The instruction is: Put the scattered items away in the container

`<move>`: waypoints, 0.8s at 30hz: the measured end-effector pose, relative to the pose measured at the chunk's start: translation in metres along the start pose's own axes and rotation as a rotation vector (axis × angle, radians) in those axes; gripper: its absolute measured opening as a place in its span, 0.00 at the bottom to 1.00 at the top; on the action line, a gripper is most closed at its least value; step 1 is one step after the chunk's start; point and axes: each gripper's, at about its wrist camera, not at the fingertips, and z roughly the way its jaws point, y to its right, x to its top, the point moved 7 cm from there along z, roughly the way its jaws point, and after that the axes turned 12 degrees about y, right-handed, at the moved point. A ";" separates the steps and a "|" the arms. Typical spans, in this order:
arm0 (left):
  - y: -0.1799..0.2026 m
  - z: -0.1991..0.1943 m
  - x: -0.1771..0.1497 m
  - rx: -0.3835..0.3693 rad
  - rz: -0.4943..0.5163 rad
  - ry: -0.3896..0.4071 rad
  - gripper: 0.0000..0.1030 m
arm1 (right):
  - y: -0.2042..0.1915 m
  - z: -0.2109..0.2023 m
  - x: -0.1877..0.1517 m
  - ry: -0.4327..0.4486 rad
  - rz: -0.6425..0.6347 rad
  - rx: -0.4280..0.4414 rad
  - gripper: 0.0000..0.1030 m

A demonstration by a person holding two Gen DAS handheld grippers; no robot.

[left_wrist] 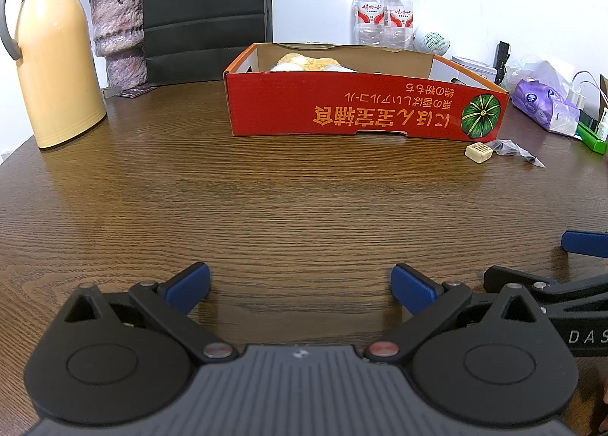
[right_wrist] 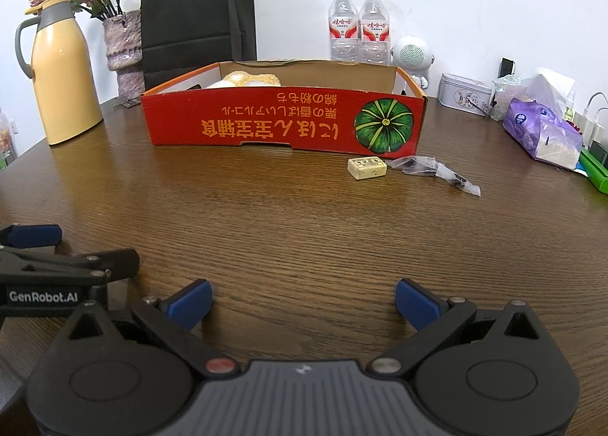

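Tools apart; eraser beside box.

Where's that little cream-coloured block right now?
The cream block lies on the wooden table, just before the red box's right front corner, beside a crumpled clear wrapper.

- Red cardboard box: open-topped, printed upside-down, a yellow-and-white item inside.
- Cream eraser block: flat on the worktop, just beside the box's front right corner.
- Clear plastic packet: crumpled, right of the eraser.

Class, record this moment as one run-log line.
left gripper: open, empty | right gripper: open, empty | eraser, plastic wrapper: outside red box
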 end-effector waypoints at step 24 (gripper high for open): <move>0.003 0.007 0.003 0.015 -0.014 0.003 1.00 | -0.003 0.002 0.002 -0.002 -0.007 0.010 1.00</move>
